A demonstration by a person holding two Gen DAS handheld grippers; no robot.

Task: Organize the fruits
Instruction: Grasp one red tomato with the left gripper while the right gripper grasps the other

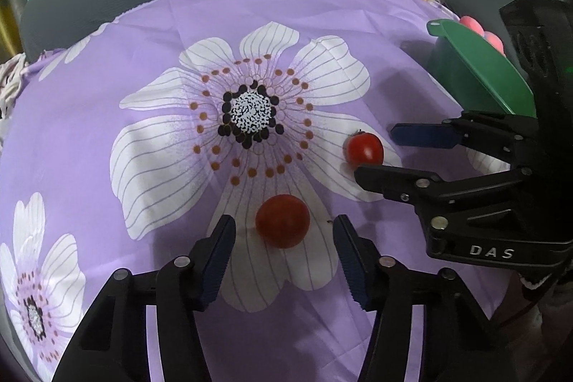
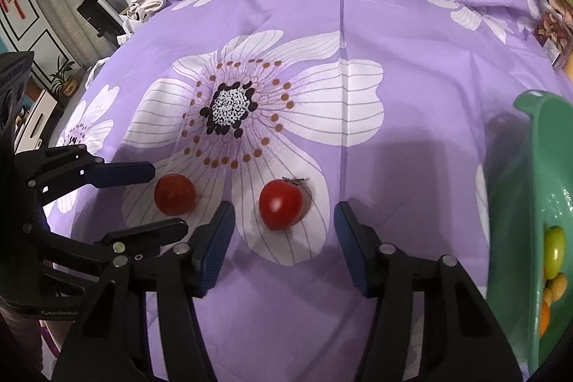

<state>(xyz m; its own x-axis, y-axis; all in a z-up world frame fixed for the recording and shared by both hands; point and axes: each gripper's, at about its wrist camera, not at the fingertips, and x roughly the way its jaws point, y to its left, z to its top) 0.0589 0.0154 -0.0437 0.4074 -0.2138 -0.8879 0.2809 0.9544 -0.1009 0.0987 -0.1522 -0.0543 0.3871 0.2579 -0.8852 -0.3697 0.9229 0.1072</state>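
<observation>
While both grippers hang low over the purple floral cloth (image 1: 107, 145), here is the lineup, left to right:

Left tomato (image 1: 282, 221): sits on a white petal, stem end turned away or under, so which way it points cannot be told; round, no clear long axis.
Left gripper (image 1: 284, 251): jaws spread wide, the left tomato lying just ahead of and between the blue pads (image 1: 218, 260), touching neither. In the right wrist view this tomato (image 2: 175, 194) lies between the two fingers of the left gripper (image 2: 166, 199), apart from both.
Right tomato (image 2: 281, 204): dry stem at the top, pointing away from the camera and a little right; slightly taller than wide, axis running along the fingers.
Right gripper (image 2: 284, 247): jaws spread, the right tomato just ahead of the gap, nearer the left pad (image 2: 215, 249), no contact. From the left wrist view the lower finger of the right gripper (image 1: 374, 153) cuts off the bottom of this tomato (image 1: 363, 149).
Green basin (image 2: 515, 203): at the right edge, cut off by the frame; a green fruit (image 2: 554, 251) and orange-yellow ones (image 2: 555, 287) show inside, hard to name. In the left view the basin (image 1: 476, 67) is partly hidden by the right gripper's body, pink fruits (image 1: 483, 31) peeking behind its rim.
</observation>
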